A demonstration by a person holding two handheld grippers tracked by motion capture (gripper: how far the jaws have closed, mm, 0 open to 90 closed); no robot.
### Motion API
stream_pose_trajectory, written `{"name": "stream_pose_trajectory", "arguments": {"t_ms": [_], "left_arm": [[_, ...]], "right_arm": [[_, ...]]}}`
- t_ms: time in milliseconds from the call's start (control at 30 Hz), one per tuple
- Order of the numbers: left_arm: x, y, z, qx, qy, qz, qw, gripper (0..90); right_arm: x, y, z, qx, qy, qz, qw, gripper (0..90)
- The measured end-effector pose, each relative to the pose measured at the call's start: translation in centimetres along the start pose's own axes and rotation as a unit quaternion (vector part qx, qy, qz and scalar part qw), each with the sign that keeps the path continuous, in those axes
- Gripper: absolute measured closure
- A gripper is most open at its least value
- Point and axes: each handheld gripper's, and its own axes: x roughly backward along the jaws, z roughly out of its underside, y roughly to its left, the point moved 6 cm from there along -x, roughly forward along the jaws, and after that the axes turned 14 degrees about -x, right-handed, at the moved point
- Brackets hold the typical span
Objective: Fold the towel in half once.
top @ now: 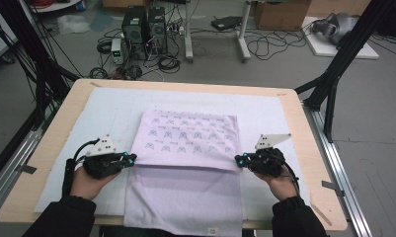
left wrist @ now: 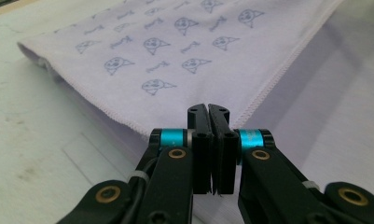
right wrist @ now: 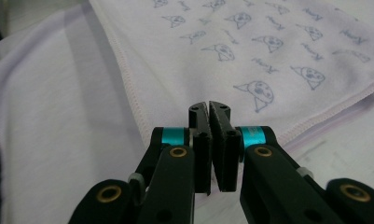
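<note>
Lilac printed towel [top: 188, 148] on white mat [top: 97, 106] atop counter [top: 57, 133], near part folded over itself, plain underside hanging off front edge. Left claw [top: 131, 159] clenched on fold's left corner. Right claw [top: 239, 160] clenched on fold's right corner. Stitched hem [left wrist: 268, 88] runs beside left claw.

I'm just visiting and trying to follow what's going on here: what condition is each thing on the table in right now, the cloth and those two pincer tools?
Lilac towel: partly folded, its printed upper part laid over the plain part, near end hanging over the table's front edge.
Left gripper: jaws shut, at the fold's left corner; pinch on cloth not clear.
Right gripper: jaws shut, at the fold's right corner; pinch likewise unclear.
White mat: spread flat on the table.
</note>
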Motion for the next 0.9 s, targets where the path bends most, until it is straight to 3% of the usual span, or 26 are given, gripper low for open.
{"name": "stream_pose_trajectory", "arguments": {"t_ms": [67, 100, 133, 167, 233, 367, 533, 600, 633, 700, 733, 900], "left_arm": [[0.8, -1.4, 0.5, -0.004, -0.001, 0.013, 0.9999, 87.3], [1.0, -2.0, 0.8, -0.003, 0.001, 0.016, 0.9999, 85.4], [1.0, -2.5, 1.4, -0.006, 0.010, 0.021, 0.9997, 78.2], [1.0, -2.9, 1.9, -0.006, 0.017, 0.028, 0.9995, 75.1], [0.9, -3.6, 2.8, -0.008, 0.027, 0.040, 0.9988, 70.6], [0.7, -4.9, 3.8, -0.011, 0.038, 0.054, 0.9978, 70.1], [0.2, -6.5, 4.5, -0.024, 0.038, 0.096, 0.9944, 68.2], [-0.2, -7.0, 4.8, -0.036, 0.046, 0.103, 0.9929, 68.8], [-0.2, -7.1, 4.8, -0.041, 0.040, 0.093, 0.9940, 69.8], [-0.1, -7.2, 4.9, -0.041, 0.038, 0.096, 0.9939, 84.9], [-0.1, -7.2, 5.0, -0.043, 0.038, 0.092, 0.9941, 87.0], [0.7, -7.3, 5.2, -0.048, 0.049, 0.092, 0.9934, 88.6]], "right_arm": [[0.7, 1.2, 0.8, 0.009, 0.003, -0.002, 1.0000, 87.3], [0.9, 1.6, 1.2, 0.007, 0.005, -0.002, 1.0000, 82.1], [0.8, 1.7, 1.6, -0.001, 0.007, -0.004, 1.0000, 75.7], [0.7, 1.9, 2.0, -0.004, 0.013, -0.013, 0.9998, 75.1], [0.1, 2.2, 2.9, 0.007, 0.026, -0.006, 0.9996, 72.6], [-1.3, 2.1, 3.9, 0.001, 0.039, -0.011, 0.9992, 67.8], [-1.9, 1.5, 3.8, -0.003, 0.039, -0.005, 0.9992, 64.4], [-1.9, 1.4, 3.6, -0.004, 0.035, -0.005, 0.9994, 63.1], [-2.0, 1.4, 3.5, -0.004, 0.033, -0.004, 0.9995, 62.8], [-2.0, 1.4, 3.4, -0.005, 0.031, -0.001, 0.9995, 62.4], [-2.0, 1.3, 3.4, -0.004, 0.032, -0.001, 0.9995, 62.4], [-2.1, 1.4, 3.4, -0.004, 0.032, -0.002, 0.9995, 61.4]]}}
